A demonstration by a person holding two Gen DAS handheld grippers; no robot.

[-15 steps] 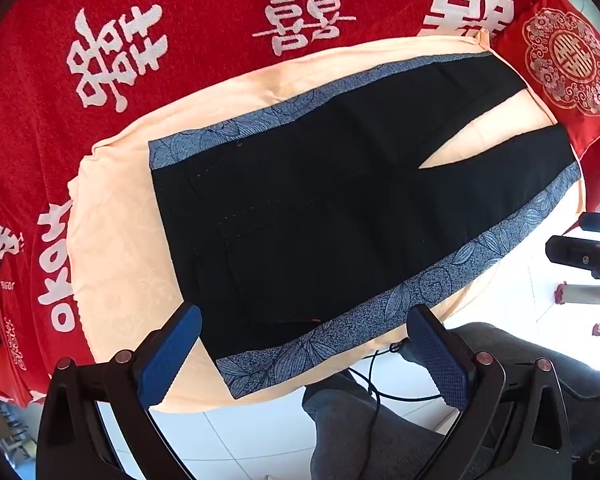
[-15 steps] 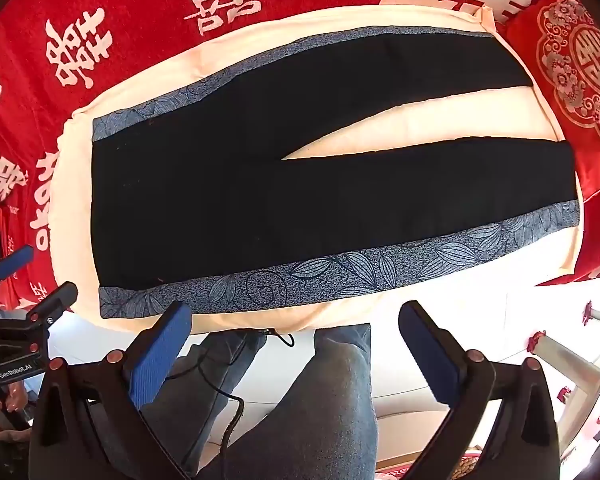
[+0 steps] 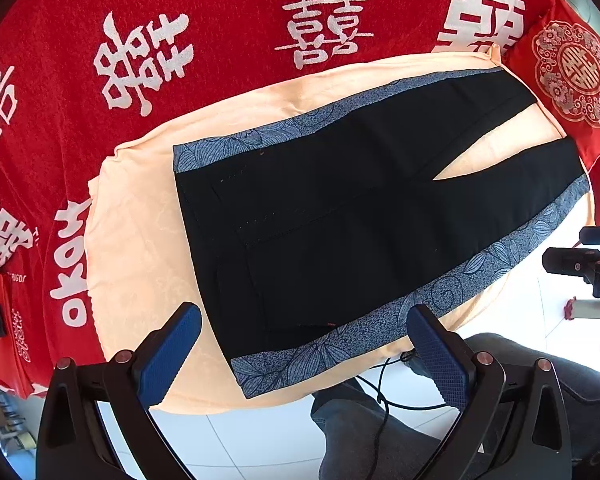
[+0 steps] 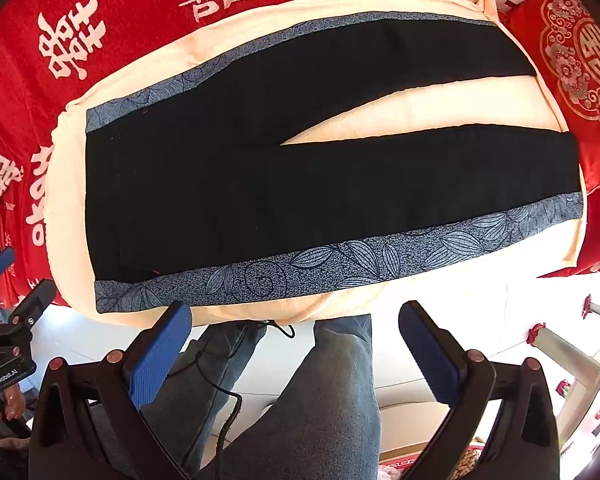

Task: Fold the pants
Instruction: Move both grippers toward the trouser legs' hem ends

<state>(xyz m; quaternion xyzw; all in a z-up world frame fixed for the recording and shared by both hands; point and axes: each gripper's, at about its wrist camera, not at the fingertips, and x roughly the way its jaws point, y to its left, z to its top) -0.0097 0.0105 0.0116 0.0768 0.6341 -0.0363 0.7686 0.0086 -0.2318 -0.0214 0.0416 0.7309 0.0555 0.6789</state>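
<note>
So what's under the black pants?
The black pants lie flat on a peach cloth, which sits on a red blanket. The peach cloth's middle is covered, so it can't be seen.

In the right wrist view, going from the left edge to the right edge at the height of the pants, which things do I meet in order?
Red blanket with white characters → cream cloth → black pants, waist end first → pant leg hems → red embroidered cushion.

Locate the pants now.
Both views: pants lie flat on the peach cloth over the red blanket, waistband left, legs right toward the red pillow.
</note>
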